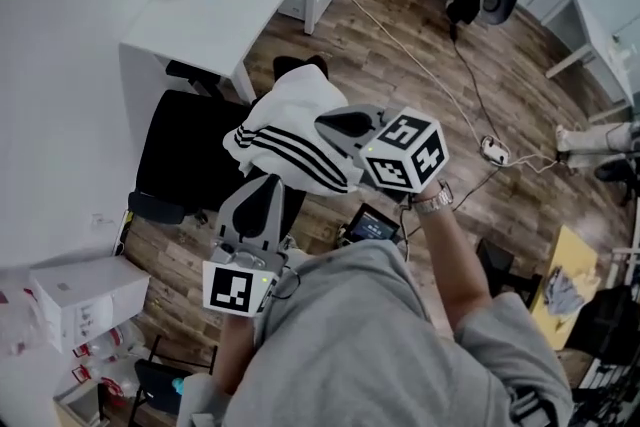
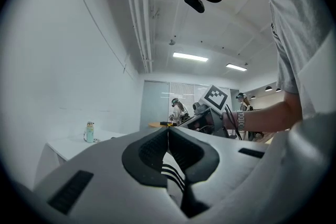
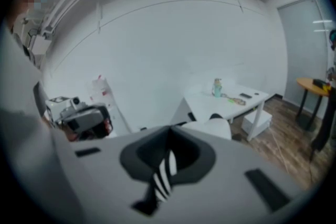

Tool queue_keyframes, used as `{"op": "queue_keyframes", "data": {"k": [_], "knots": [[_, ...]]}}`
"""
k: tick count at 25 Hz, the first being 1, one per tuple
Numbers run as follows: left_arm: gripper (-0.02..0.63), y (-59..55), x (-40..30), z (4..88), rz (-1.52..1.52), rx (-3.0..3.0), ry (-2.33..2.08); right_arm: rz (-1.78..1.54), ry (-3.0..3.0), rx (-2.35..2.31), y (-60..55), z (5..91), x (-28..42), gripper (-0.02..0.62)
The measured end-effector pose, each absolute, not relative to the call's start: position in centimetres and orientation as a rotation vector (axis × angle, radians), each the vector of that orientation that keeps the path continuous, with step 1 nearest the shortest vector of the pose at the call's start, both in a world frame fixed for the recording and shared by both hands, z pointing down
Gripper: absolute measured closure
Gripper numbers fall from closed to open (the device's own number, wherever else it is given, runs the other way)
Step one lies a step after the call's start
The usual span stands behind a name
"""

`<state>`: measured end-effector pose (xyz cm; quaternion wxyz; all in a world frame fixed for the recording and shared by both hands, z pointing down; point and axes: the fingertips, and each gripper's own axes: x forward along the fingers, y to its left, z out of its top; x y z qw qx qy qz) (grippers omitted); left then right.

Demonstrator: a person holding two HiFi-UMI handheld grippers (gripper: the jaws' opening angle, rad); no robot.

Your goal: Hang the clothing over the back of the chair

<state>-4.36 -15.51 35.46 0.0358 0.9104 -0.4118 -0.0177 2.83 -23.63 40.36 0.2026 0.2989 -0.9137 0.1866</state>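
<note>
White, black-striped clothing hangs bunched at frame centre, clamped by both the left tongs and the right tongs above the black chair, so draping it over the backrest apparently remains.

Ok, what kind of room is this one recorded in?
Likely an office or lab workspace: a white desk with a black office chair beside it, cables trailing across the wood floor, and ceiling strip lights.
</note>
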Motion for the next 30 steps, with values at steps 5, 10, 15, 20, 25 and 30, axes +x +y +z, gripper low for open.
{"op": "queue_keyframes", "data": {"k": [5, 10, 15, 20, 25, 30], "knots": [[0.569, -14.8, -0.8, 34.9, -0.039, 2.84, -1.223, 0.514, -2.565, 0.895, -22.2, 39.7, 7.3, 0.561], [0.569, -14.1, 1.9, 34.3, -0.01, 2.875, -1.201, 0.499, -2.589, 0.962, -20.4, 38.8, 11.1, 0.561], [0.569, -13.2, 4.2, 33.7, 0.03, 2.905, -1.211, 0.474, -2.629, 1.009, -18.5, 37.6, 14.0, 0.561], [0.569, -12.7, 5.2, 33.6, 0.048, 2.911, -1.25, 0.464, -2.668, 1.041, -17.5, 36.8, 15.7, 0.561], [0.569, -11.9, 6.4, 33.1, 0.045, 2.93, -1.285, 0.423, -2.722, 1.051, -16.1, 35.2, 17.1, 0.561], [0.569, -11.3, 7.2, 33.0, 0.04, 2.936, -1.321, 0.405, -2.753, 1.034, -14.5, 34.4, 17.7, 0.561]]}}
